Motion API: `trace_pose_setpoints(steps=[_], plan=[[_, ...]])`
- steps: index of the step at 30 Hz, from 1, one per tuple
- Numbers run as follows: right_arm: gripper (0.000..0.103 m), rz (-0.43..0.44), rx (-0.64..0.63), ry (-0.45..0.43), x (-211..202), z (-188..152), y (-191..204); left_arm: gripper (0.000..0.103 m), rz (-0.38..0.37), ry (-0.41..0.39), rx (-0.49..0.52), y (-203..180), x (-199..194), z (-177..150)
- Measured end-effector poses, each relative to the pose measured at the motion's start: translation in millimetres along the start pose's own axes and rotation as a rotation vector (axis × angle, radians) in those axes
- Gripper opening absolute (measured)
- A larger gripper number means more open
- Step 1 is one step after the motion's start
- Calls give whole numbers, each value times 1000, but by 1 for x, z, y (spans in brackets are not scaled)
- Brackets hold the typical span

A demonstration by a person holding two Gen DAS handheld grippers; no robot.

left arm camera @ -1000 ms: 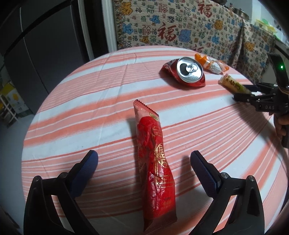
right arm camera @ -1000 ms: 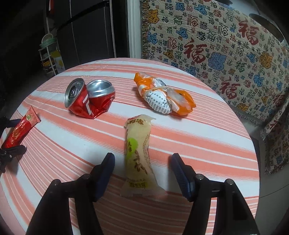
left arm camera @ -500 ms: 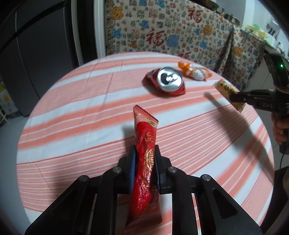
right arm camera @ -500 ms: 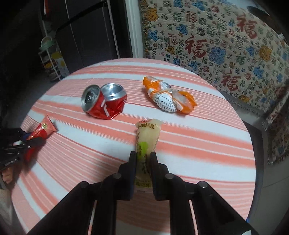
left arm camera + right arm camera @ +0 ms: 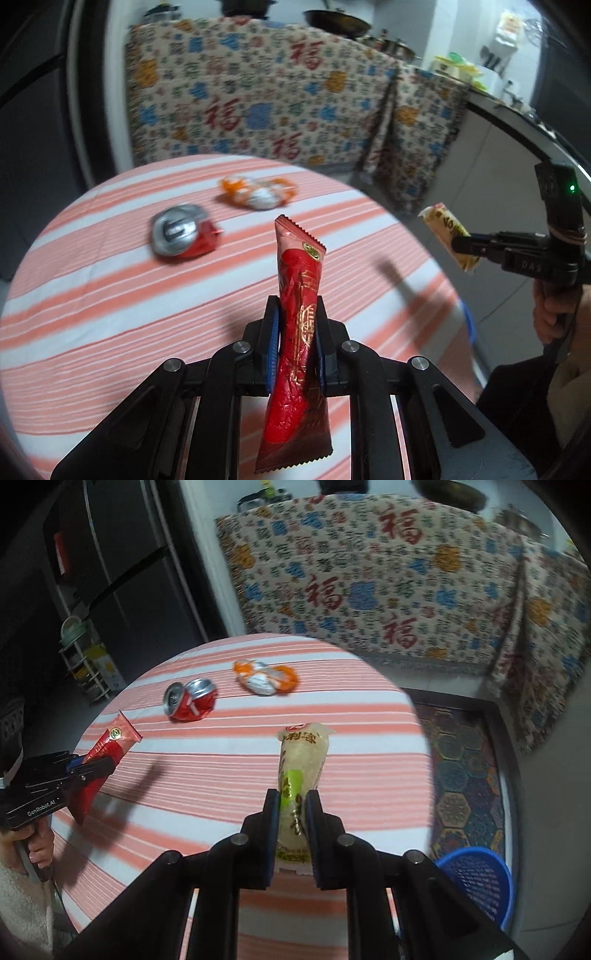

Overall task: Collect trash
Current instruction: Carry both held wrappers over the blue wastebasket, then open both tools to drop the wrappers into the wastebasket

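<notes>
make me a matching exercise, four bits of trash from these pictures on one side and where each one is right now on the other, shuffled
Things:
1. red wrapper
2. pale yellow wrapper
3. crushed red can
4. orange and white wrapper

Places:
A. lying on the striped tablecloth, beside the can
B. clamped in the right hand-held gripper
C. lying on the striped tablecloth, dented, top showing
D. clamped in the left hand-held gripper

Pairs: 1-D, 2-B, 3-C, 4-A

Your red wrapper [image 5: 299,321] and pale yellow packet [image 5: 301,771] hang lifted; crushed red can [image 5: 190,699] and orange wrapper [image 5: 266,677] lie on the cloth.
</notes>
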State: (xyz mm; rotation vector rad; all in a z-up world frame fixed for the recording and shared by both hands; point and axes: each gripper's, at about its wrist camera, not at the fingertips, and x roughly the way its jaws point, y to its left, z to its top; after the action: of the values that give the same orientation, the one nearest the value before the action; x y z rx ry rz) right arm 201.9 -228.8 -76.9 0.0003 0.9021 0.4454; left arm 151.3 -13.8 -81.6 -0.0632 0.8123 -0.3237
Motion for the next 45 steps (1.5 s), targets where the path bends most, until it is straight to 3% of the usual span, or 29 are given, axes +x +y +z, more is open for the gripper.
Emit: trace_pose_setpoints(steps=[11,20,29,45], plan=[[15,-210,219,-69,-76,-57,-127,15,-211,56,163,-154,60,32],[15,-294,380,-102,-85,-105,-208,15,-302,129,222,-253,128,32],[15,-323,462,-68,-76,-127,-248,15,-322,176,220,-294,173,23],[17,-324,592,-36,-58,-147,-288,16,-341,209,237,-311,214,27]])
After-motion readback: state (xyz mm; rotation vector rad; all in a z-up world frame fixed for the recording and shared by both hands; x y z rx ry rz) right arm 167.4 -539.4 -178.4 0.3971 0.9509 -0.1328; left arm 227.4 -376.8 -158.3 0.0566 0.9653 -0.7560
